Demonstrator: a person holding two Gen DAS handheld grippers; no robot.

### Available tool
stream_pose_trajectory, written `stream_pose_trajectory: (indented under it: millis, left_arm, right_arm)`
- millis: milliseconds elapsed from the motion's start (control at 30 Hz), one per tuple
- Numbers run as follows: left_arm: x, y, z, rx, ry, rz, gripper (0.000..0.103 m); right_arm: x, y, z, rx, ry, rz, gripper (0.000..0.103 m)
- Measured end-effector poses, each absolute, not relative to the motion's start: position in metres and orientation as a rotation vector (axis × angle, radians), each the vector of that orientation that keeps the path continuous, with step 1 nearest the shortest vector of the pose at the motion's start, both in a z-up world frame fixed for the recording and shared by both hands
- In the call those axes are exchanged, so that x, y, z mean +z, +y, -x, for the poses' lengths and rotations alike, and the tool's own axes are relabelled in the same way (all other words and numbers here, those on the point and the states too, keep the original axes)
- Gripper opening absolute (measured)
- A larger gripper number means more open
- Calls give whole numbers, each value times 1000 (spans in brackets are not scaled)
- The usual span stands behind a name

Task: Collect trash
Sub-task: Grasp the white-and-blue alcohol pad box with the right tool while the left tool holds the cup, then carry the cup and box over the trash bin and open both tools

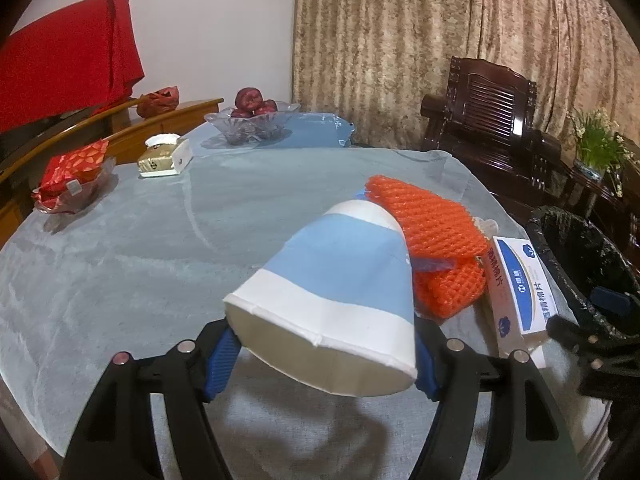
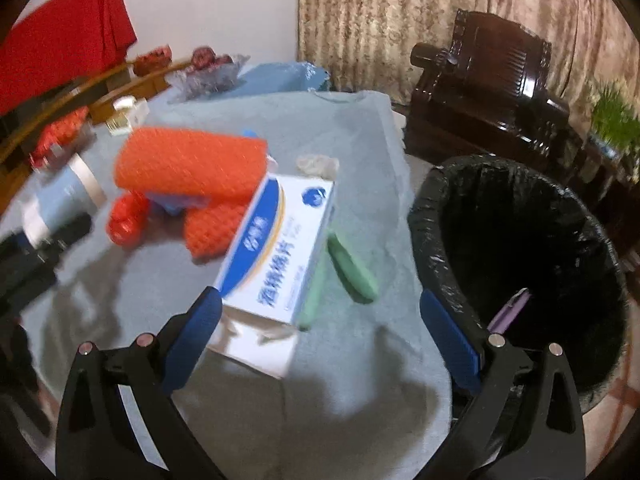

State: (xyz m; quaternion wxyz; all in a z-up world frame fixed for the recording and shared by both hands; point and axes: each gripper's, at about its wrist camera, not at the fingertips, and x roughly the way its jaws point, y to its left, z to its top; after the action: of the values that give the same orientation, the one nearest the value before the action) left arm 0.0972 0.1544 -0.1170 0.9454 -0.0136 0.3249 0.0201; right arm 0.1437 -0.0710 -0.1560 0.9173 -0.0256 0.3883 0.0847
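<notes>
Paper cup (image 1: 332,292), blue-and-white and lying tipped with its base toward us, sits clamped between the blue pads of our left gripper (image 1: 320,356), held off the grey tablecloth (image 1: 120,260). Our right gripper (image 2: 320,340) stands released, its jaws wide, with the white-and-blue cardboard box (image 2: 276,248) just ahead of them and its near corner between the pads; the box's long axis runs away from the jaws, leaning left. The black-lined trash bin (image 2: 520,248) lies to the right of the right jaws, so we judge the right hand nearer to it than the left. Beyond the box sit orange foam fruit nets (image 2: 192,172); a green stick-like thing (image 2: 352,268) lies right of the box, too blurred to name. A purple item (image 2: 512,312) already rests inside the bin, partly hidden by the right finger.
</notes>
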Motion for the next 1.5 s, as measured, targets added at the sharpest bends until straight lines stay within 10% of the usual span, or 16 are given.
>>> stream_pose_trajectory:
  millis: [467, 933, 1500]
  left_arm:
    - [-123, 155, -105, 52, 664, 11, 70]
    - [-130, 152, -103, 64, 674, -13, 70]
    - [-97, 126, -87, 20, 594, -9, 70]
  right_arm:
    - [-170, -49, -168, 133, 773, 49, 96]
    - [-190, -36, -177, 194, 845, 84, 59]
    - [-121, -68, -144, 249, 726, 14, 56]
